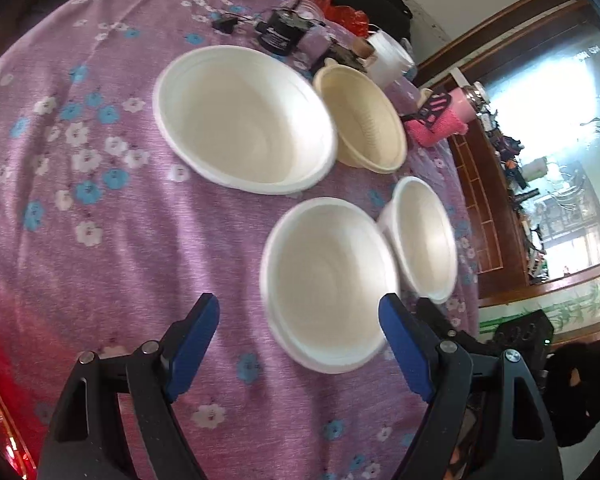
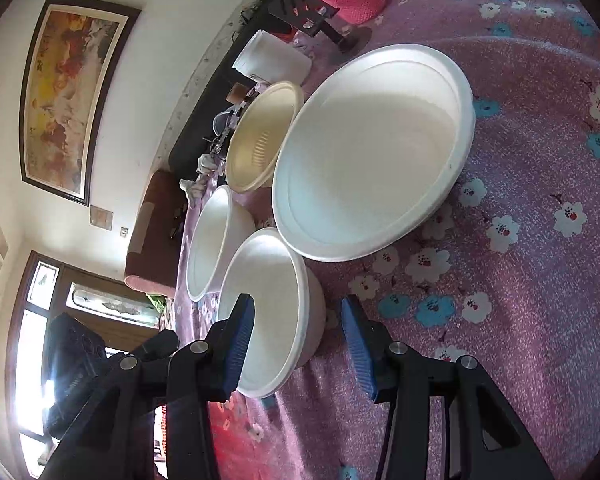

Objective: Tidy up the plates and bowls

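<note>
Counting white bowls (image 1: 244, 120): three | cream bowl (image 1: 362, 120): one | open grippers (image 1: 300, 320): two

wall: white | framed painting (image 2: 66, 96) | bright window (image 2: 30, 364)

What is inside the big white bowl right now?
Nothing shows inside the big white bowl: its bare white bottom and inner wall are in plain view from both wrist cameras. The purple flowered tablecloth directly beneath it is covered, so nothing can be told there.

Bare tablecloth (image 2: 540, 280) lies open beside the bowls; clutter (image 1: 284, 28) crowds the far edge.
</note>
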A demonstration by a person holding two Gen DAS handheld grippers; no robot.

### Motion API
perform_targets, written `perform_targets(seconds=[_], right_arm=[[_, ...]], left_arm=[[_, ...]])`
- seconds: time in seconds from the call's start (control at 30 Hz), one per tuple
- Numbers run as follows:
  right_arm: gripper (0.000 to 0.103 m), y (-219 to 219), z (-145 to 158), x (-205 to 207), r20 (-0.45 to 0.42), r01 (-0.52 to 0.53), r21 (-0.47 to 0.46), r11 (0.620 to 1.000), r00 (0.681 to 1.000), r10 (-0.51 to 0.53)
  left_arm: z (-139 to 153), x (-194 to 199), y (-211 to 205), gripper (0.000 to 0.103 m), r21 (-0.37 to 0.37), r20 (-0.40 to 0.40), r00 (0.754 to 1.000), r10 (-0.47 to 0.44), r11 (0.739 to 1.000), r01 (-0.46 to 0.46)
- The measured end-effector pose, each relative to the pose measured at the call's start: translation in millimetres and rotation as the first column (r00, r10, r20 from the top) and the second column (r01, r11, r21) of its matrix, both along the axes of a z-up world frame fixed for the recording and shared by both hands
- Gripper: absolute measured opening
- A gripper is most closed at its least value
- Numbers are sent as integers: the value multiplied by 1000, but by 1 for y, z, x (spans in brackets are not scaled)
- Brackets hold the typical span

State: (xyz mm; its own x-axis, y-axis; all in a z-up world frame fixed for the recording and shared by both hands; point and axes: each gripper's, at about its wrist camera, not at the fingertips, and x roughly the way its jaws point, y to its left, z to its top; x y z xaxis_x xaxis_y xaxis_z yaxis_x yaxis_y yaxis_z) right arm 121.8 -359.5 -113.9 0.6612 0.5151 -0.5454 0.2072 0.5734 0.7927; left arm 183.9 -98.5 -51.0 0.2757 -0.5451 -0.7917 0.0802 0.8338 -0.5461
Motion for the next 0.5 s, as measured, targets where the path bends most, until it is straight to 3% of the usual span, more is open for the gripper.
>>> perform_targets(seconds=[0.5], right_arm=[[49,1,-4,8,-14,-6,0,1000,1000,6]], left_arm=[[-14,15,-15,80,1,-21,1000,-2,1000,2]])
